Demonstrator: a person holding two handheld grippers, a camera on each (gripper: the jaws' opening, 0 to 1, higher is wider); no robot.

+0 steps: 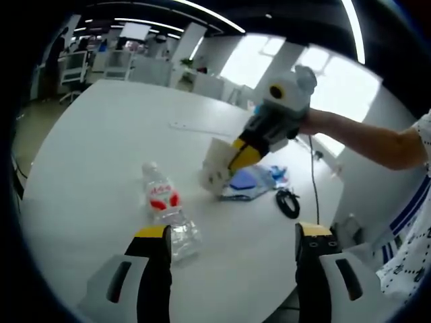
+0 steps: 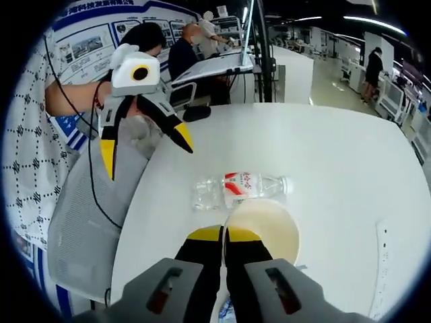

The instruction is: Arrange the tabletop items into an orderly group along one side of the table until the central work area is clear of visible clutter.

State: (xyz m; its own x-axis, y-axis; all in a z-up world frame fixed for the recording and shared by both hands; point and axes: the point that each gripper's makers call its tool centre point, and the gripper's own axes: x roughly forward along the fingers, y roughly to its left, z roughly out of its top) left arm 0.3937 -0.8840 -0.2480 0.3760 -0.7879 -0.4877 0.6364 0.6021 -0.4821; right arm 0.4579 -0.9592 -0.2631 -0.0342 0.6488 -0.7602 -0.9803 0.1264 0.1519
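- White round desk (image 1: pixel 101 141).
- Clear water bottle (image 1: pixel 168 208) with red label, lying on its side.
- Blue cloth-like bundle (image 1: pixel 250 182) beside a coiled black cable (image 1: pixel 287 202).
- White strip (image 1: pixel 199 129) lying flat farther back.

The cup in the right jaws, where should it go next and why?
Probably carry the cup a little toward the blue cloth and cable and set it down there. The right gripper is shut on its rim, and those items already sit together near one edge, while the bottle lies alone nearer the middle.
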